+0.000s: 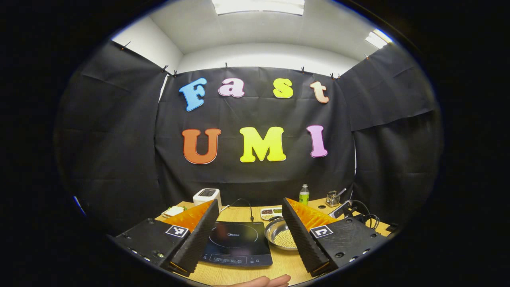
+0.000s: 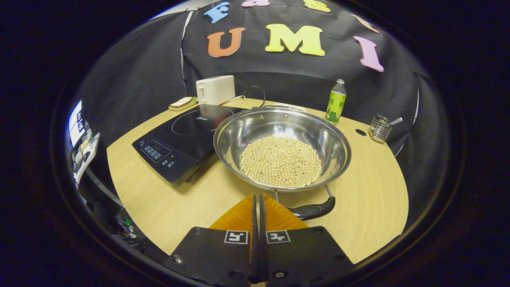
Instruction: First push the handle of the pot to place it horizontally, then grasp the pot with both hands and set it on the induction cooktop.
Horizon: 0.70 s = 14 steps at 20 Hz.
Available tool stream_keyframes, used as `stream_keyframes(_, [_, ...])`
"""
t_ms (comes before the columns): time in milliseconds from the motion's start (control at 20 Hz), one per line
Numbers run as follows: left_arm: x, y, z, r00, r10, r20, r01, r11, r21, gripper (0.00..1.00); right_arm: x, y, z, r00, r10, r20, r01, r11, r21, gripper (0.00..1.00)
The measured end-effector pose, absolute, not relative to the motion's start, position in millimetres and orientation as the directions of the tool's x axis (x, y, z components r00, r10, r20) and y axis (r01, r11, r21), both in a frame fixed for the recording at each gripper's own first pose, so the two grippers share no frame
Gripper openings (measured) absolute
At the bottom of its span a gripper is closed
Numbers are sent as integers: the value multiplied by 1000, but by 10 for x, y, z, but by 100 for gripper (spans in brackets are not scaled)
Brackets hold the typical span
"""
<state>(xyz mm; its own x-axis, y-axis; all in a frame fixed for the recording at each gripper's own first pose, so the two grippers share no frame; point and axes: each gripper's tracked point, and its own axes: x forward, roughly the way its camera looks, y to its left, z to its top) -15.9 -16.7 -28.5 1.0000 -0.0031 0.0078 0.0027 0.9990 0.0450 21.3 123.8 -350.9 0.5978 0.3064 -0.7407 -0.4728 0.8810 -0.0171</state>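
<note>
The right gripper (image 2: 257,196) is sitting low over the near edge of the wooden table (image 2: 370,199) with its two fingers pressed together, nothing between them, their tips lying just in front of the pot (image 2: 282,147) and just left of its handle (image 2: 312,209). In the right gripper view the steel pot is standing on the table with a layer of pale beans (image 2: 281,161) in its bowl; its dark handle is angling out from the near rim toward the right. The pot's left rim is sitting right beside, possibly overlapping, the right edge of the black induction cooktop (image 2: 181,135), which is lying flat to the pot's left. The left gripper (image 1: 250,221) is hanging higher and farther back, its fingers spread wide and holding nothing; in the left gripper view they are framing the cooktop (image 1: 238,243), with the pot (image 1: 281,235) partly hidden behind the right-hand finger. A hand (image 1: 267,281) is showing at the bottom edge of that view. Along the back of the table are standing a white toaster (image 2: 215,89), a green bottle (image 2: 336,101) and a small wire holder (image 2: 379,127).
</note>
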Motion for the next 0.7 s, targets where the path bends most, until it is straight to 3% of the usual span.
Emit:
stream_keyframes(650, [-139,-263,-242,999,-26,24,24,997,69,95,696,553,-3472,628,190,-755,-402,909,-106,0])
stream_keyframes(700, [-134,-253,-257,1000,-24,19,23,997,69,95,734,499,-3456,625,179,-759,-396,912,-111,4])
